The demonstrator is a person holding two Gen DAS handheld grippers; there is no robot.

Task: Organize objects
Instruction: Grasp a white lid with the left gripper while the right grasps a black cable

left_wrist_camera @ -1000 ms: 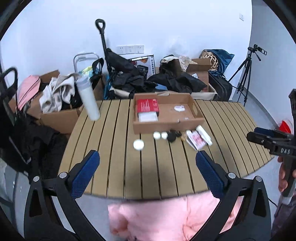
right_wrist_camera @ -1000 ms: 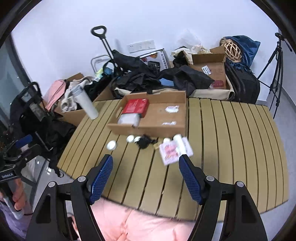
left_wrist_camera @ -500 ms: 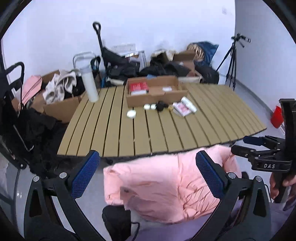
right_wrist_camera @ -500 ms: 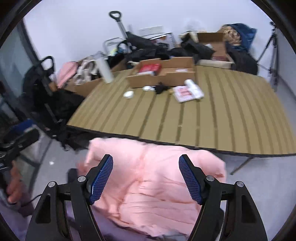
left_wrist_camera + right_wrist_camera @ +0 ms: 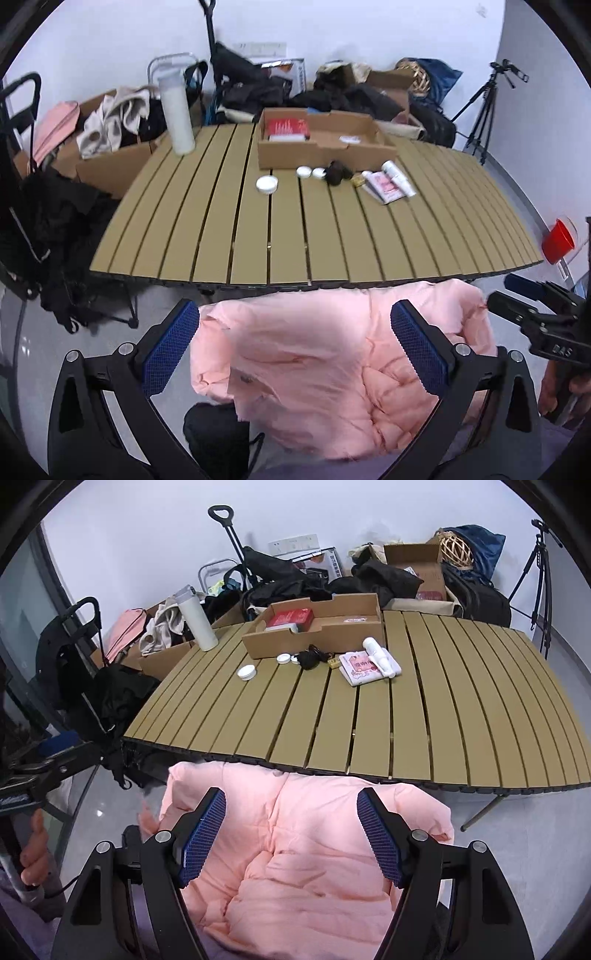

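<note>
Right now both grippers hang short of the near edge of the slatted surface [image 5: 406, 709], over a pink padded jacket [image 5: 314, 849] on the person's lap. The left gripper [image 5: 295, 347] has its fingers spread wide with nothing between them, and the right gripper [image 5: 291, 834] is likewise wide and empty.

Everything to be sorted lies well ahead of the fingers, toward the far edge. A cardboard box [image 5: 321, 631] sits there with its long axis running along that edge; a red packet [image 5: 290, 618] is already inside at its left end. Just in front of the box runs a loose row: a white round lid [image 5: 246, 672] farthest left, two smaller white caps [image 5: 284, 659], a black bundle [image 5: 310, 659], a small yellowish item [image 5: 334, 662], then a pink-printed pack [image 5: 360, 668] with a white tube [image 5: 376, 653] resting against its right side, the tube's long axis pointing roughly from the box toward the near edge.

Judging by the two views, the pack and tube lie ahead and slightly right of the right gripper, making it the more natural one for them, while the round lid sits more on the left gripper's side. Either must travel forward across the bare slats.

A tall white bottle [image 5: 177, 110] stands upright at the far-left corner. Behind the surface the room is crowded with bags, dark clothes, boxes and a tripod [image 5: 484, 107] against a white wall.
</note>
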